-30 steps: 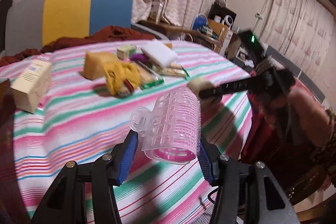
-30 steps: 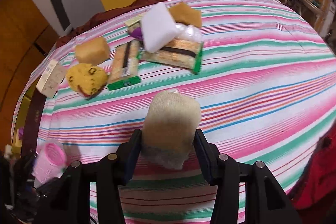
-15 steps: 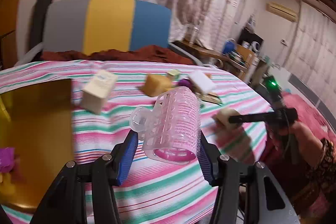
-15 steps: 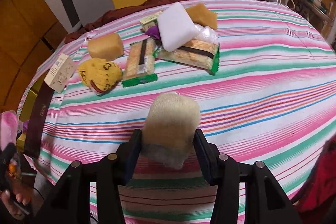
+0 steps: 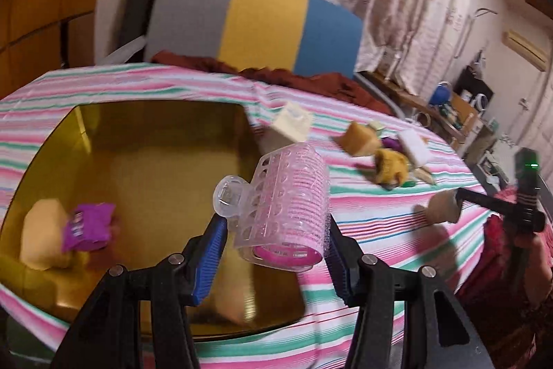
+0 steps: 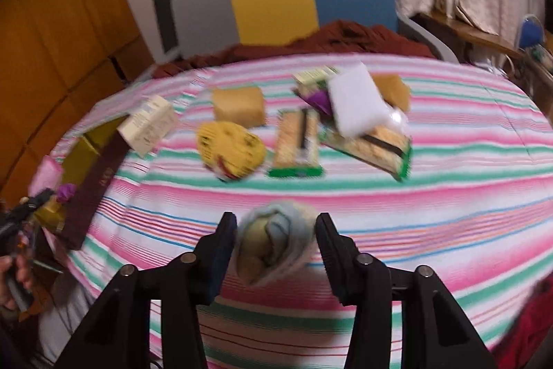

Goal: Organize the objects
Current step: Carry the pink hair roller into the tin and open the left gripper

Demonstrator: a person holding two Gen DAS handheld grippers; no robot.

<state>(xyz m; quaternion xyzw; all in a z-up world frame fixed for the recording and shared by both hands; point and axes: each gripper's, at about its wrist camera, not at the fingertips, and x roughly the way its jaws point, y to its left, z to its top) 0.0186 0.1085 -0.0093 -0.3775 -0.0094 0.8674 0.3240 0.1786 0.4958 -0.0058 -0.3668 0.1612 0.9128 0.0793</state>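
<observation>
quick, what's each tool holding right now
Left tool: closed on the pink plastic hair roller.
Right tool: closed on the beige mesh-wrapped sponge.

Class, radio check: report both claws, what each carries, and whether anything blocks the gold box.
Left claw shut on pink hair roller, above gold box. Right claw shut on knitted bundle, over table. Box holds purple packet; nothing blocking.

A tray (image 5: 155, 140) lies at the table's (image 6: 449, 196) left edge, with a sponge (image 5: 41, 237) and packet (image 5: 88, 225) inside. A carton (image 6: 148, 123) lies beside it; snack bars (image 6: 297, 144) lie mid-table.
</observation>
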